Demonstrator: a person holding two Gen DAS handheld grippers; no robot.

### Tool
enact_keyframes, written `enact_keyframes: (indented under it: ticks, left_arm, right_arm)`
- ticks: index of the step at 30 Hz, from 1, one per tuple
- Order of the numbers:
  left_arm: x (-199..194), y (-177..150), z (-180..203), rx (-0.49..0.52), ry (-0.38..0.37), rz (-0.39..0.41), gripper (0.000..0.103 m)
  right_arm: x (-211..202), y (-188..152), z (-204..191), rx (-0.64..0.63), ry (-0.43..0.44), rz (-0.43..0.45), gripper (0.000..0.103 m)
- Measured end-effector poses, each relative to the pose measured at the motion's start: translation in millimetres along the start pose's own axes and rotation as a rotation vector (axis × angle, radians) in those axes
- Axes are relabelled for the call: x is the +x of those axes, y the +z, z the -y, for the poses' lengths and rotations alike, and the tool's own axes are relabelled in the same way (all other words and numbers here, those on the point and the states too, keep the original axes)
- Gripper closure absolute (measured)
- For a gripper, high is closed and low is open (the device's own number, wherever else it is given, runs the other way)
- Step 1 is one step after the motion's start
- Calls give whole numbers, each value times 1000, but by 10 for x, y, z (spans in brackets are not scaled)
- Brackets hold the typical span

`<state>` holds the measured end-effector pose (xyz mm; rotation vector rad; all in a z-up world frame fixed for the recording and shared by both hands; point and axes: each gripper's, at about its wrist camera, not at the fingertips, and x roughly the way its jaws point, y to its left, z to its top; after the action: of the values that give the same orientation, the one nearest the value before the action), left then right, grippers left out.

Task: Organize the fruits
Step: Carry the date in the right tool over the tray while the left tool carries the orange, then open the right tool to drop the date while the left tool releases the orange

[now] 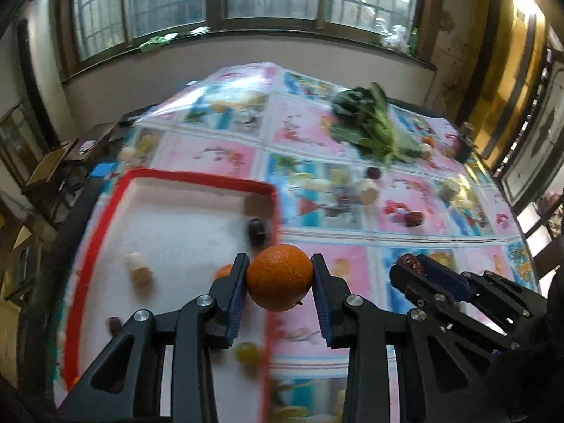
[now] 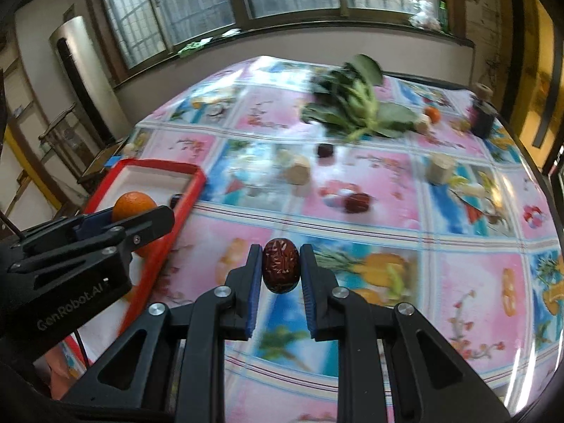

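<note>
My left gripper is shut on an orange and holds it above the right rim of the red-edged white tray. My right gripper is shut on a dark red date above the patterned tablecloth, just right of the tray. The right gripper also shows in the left wrist view, and the left one with its orange in the right wrist view. The tray holds a dark fruit, a pale piece, a date and a green grape.
Leafy greens lie at the table's far side. Loose dates, pale cylinders, a small orange and a dark jar are scattered on the cloth. Windows and a wall stand behind.
</note>
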<state>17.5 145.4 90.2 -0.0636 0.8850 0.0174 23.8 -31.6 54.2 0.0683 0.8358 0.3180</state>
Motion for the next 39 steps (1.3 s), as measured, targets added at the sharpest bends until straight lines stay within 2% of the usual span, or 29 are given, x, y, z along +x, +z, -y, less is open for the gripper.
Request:
enact_keyframes:
  ticks: [14, 23, 39]
  left_arm:
    - [-48, -208, -887, -84, 130, -45, 68]
    - [59, -321, -1140, -117, 140, -82, 68]
    - [274, -389, -1274, -123, 147, -132, 68]
  right_arm:
    - [218, 126, -1047, -122, 98, -3, 80]
    - [412, 162, -1547, -199, 134, -34, 80]
    - [767, 158, -1813, -269, 124, -114, 80]
